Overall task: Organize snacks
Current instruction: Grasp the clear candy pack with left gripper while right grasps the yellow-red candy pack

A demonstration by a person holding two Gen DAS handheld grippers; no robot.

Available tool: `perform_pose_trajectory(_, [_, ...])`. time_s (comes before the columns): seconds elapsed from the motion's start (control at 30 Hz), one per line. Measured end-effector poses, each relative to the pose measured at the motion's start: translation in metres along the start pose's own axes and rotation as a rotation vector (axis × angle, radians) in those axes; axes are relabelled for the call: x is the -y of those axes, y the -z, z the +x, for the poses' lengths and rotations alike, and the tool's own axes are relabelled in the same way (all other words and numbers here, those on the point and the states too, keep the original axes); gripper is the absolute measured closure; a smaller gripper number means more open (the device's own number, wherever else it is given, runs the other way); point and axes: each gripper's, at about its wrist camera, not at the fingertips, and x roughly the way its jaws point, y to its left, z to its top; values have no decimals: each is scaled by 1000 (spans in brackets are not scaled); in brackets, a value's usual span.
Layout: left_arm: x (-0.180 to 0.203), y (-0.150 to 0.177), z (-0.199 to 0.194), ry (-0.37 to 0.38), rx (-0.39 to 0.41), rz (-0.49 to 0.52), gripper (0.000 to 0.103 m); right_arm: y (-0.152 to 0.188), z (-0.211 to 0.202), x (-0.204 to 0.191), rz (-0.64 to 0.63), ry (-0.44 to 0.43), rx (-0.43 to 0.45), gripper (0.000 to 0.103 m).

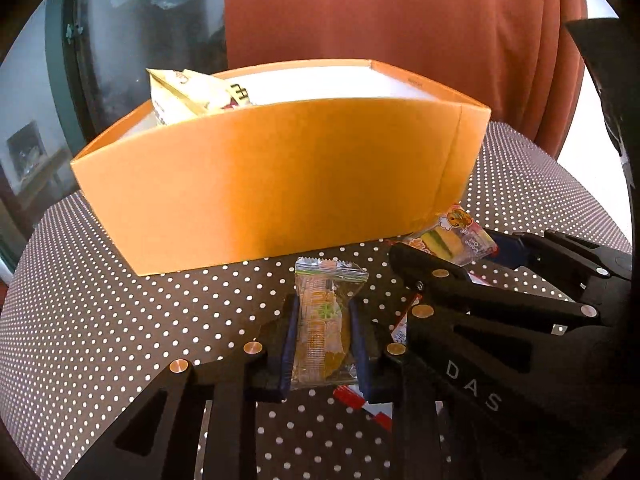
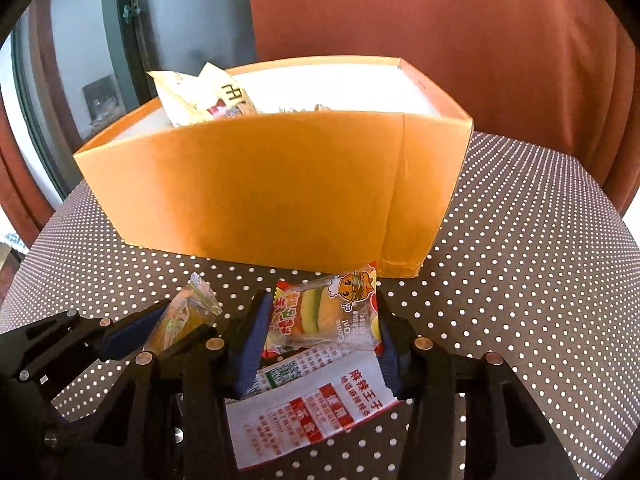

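Snacks held: two. Left gripper (image 1: 324, 344) jaws clamp one clear candy packet (image 1: 325, 320), long axis toward 12 o'clock; right gripper (image 2: 320, 332) jaws clamp one burger-gummy packet (image 2: 326, 316), lying crosswise, both before the orange box (image 2: 256, 188) on the dotted worktop (image 2: 520, 260).

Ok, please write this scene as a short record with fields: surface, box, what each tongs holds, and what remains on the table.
surface: dotted tablecloth
box: orange box, open, packets inside
left tongs: shut on clear yellow snack packet
right tongs: shut on burger-print snack packet
remaining: white and red packet under the right tongs
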Motion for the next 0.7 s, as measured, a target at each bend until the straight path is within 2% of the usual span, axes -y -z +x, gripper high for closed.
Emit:
perform_pose_trajectory(0.3, [-1, 8, -36, 8, 50, -18, 80, 0, -30, -9, -21, 7, 45, 52])
perform_pose_trajectory(0.7, [13, -2, -74, 8, 120, -23, 80, -1, -70, -22, -32, 22, 112, 52])
